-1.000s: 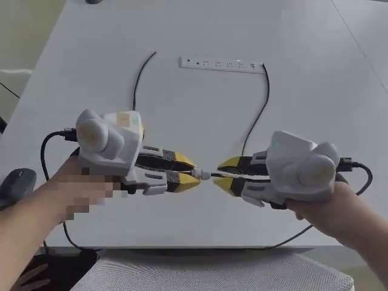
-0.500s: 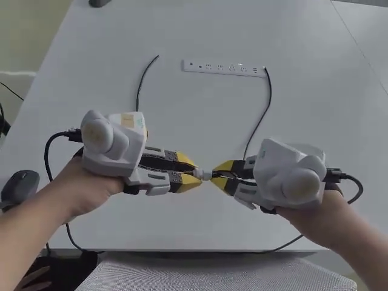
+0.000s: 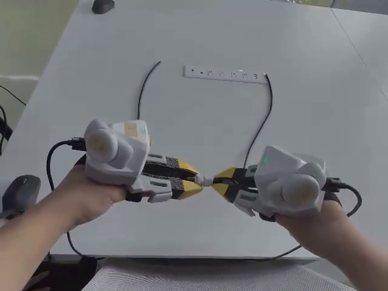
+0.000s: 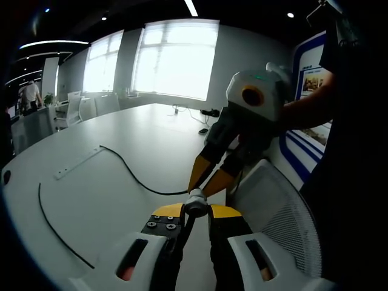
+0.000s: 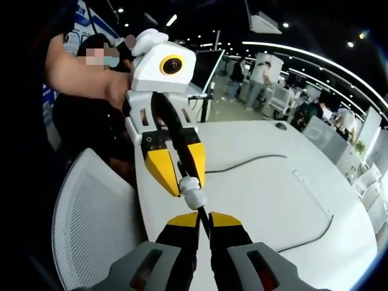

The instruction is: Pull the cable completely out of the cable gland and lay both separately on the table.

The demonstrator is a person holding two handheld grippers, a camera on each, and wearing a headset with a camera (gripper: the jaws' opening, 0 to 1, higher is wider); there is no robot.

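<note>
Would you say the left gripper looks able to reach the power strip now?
Probably not yet: the table before the power strip is bare, but the left gripper is shut on the cable gland, its cable held by the right gripper.

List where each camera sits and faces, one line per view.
Head view: headset, looking down at the table; left hand on left gripper, right hand on right gripper.
Left gripper view: rides the left gripper, faces the right one; right arm.
Right gripper view: rides the right gripper, faces the left one; left arm.
All share the cable gland.
</note>
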